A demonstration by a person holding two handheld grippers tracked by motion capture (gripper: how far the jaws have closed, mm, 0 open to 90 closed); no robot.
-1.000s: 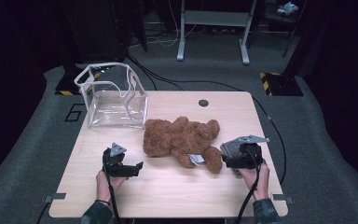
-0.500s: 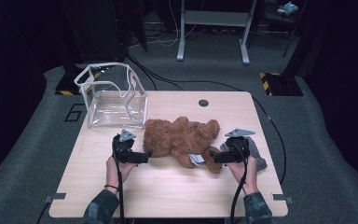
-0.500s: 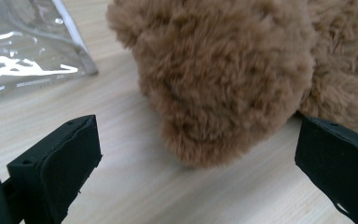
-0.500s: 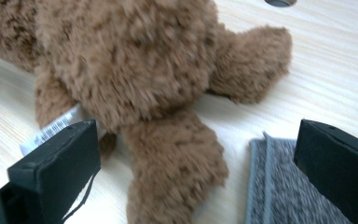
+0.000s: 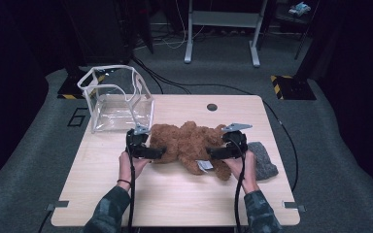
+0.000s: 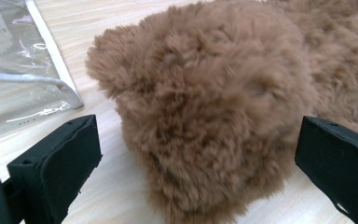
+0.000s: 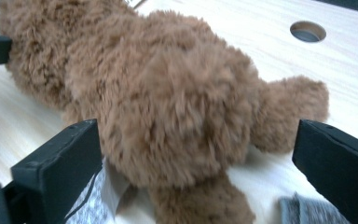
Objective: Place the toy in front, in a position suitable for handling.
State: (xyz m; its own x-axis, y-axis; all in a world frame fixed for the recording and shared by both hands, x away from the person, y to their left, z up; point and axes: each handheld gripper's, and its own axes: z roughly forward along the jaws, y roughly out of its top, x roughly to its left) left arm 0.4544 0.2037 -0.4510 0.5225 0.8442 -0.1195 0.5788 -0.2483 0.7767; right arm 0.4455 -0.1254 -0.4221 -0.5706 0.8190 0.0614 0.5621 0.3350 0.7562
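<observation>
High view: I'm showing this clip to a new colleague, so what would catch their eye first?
The brown teddy bear lying mid-table, with the left gripper and right gripper open at its two ends. Next, the clear bag standing open at the table's far left corner, and a grey cloth by the right hand.

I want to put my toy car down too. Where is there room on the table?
The near edge of the table, in front of the teddy bear, is bare. So is the far right by the round hole. The middle is crowded: bear, both claws, clear bag.
</observation>
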